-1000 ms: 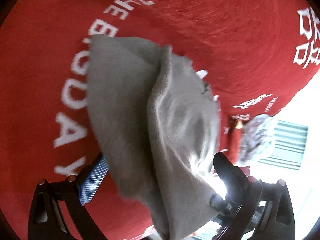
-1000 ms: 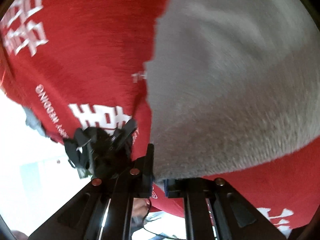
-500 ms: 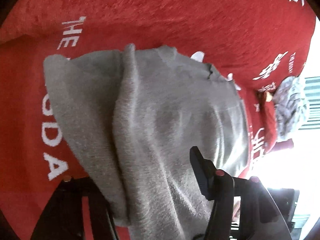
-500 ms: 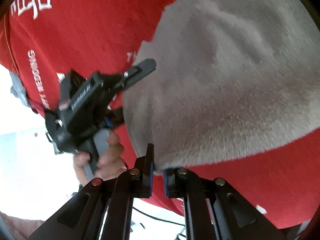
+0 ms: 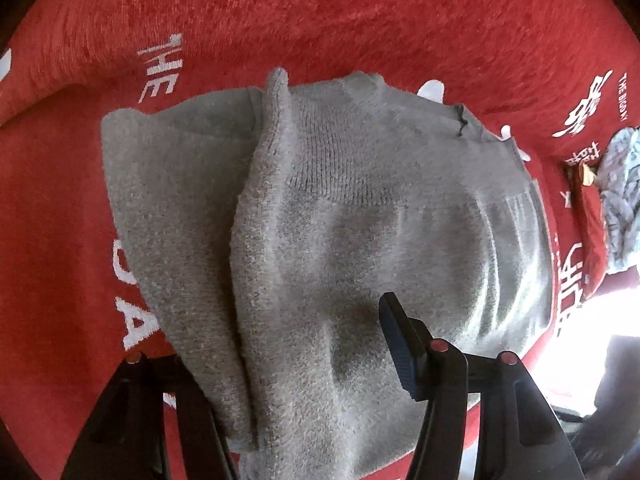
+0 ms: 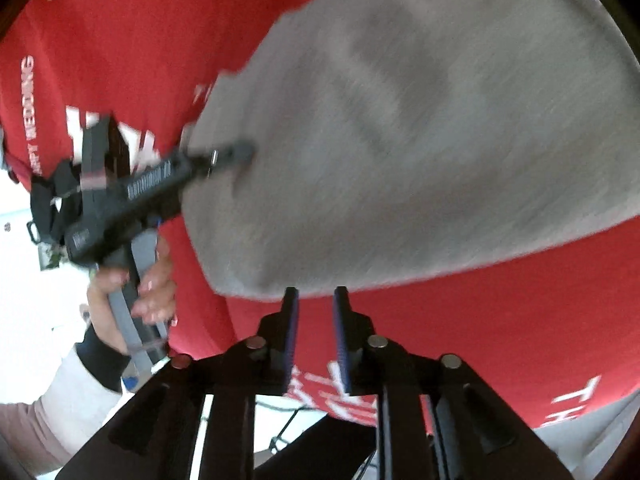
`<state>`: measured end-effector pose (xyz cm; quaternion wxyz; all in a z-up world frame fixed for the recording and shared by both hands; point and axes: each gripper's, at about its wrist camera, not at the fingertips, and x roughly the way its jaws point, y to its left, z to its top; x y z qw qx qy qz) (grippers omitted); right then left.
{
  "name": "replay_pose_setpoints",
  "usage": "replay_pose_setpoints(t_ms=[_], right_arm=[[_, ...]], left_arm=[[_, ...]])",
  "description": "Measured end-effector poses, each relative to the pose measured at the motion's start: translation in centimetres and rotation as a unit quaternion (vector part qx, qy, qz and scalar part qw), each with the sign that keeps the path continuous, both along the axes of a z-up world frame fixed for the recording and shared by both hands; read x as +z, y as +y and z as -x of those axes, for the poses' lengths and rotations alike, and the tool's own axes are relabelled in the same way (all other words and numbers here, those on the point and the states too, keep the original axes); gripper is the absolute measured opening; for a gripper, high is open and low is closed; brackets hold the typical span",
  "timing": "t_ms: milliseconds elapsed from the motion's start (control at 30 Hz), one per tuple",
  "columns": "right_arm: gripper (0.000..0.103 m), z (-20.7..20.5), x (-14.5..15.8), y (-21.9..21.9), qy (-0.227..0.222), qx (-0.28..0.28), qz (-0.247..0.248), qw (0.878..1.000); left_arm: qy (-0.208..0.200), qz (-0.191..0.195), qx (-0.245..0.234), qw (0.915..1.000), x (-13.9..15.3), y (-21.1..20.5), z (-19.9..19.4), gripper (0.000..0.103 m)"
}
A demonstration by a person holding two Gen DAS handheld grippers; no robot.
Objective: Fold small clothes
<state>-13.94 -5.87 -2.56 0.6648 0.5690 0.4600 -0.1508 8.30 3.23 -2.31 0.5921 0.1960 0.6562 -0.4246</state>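
A grey sock [image 5: 328,240] lies on a red cloth [image 5: 360,20] with white lettering that covers the table. In the left wrist view the sock fills the middle of the picture, one layer folded over the other along a thick ridge running from 12 o'clock down to 6 o'clock, with a ribbed cuff towards 1 o'clock.

The left tool [image 5: 304,364] points steeply down over the sock. Its right finger [image 5: 400,352] stands bare over the fabric at 5 o'clock; the left finger is hidden under the sock's lower edge at 7 o'clock. The jaws stand partly apart with sock between them, but whether the pads press on it cannot be told. In the right wrist view this tool's tip reaches the sock's edge at 9 o'clock, and a hand [image 6: 132,292] in a dark cuff and pale sleeve grips its handle.

The right tool [image 6: 316,308] sits at 6 o'clock in its own view, just clear of the sock's near edge. Its jaws have just been opening and now stand a little apart, with only red cloth showing in the gap; nothing is held.

At 3 o'clock in the left view, a pale patterned garment [image 5: 620,196] lies bunched near the cloth's edge, well apart from the sock.
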Motion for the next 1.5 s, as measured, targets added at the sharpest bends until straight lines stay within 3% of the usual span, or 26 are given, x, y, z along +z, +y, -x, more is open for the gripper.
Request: replay_pose_setpoints(t_ms=[267,500,667,767,933,1167,1333,1500], right_arm=[[0.022,-0.9,0.8,-5.4,0.033,-0.030,0.075,0.996],[0.022,-2.2,-0.6,-7.9,0.038,-0.019,0.092,0.995],[0.017,-2.4,-3.2,-8.7,0.051,0.006,0.068,0.996],[0.016,-2.6,-3.5,-9.1,0.044,0.022,0.063,0.997],[0.016,-2.3,-3.8,-9.8,0.026,0.028,0.043,0.998],[0.017,1.4,-2.9,-12.6,-0.041,-0.013,-0.009,0.999],[0.019,5.8,-2.1,-15.8,-0.103,-0.068,-0.037,0.992],[0.020,8.8,-4.7,-17.8,-0.109,-0.107,-0.073,0.986]], left_arm=[[-0.009,-0.018,0.002,0.9998,-0.3,-0.6,0.2,0.060],[-0.027,-0.015,0.021,0.9993,0.6,-0.6,-0.1,0.018],[0.001,0.011,0.070,0.9975,1.9,0.1,-0.7,0.017],[0.012,0.060,0.076,0.9952,4.4,-0.4,0.1,0.017],[0.015,0.112,0.049,0.9924,8.5,-4.1,3.0,0.017],[0.021,0.132,-0.001,0.9911,10.8,-11.7,8.7,0.017],[0.018,0.116,-0.060,0.9912,9.9,-18.0,14.5,0.017],[-0.038,0.044,-0.137,0.9889,6.2,-22.3,20.2,0.017]])
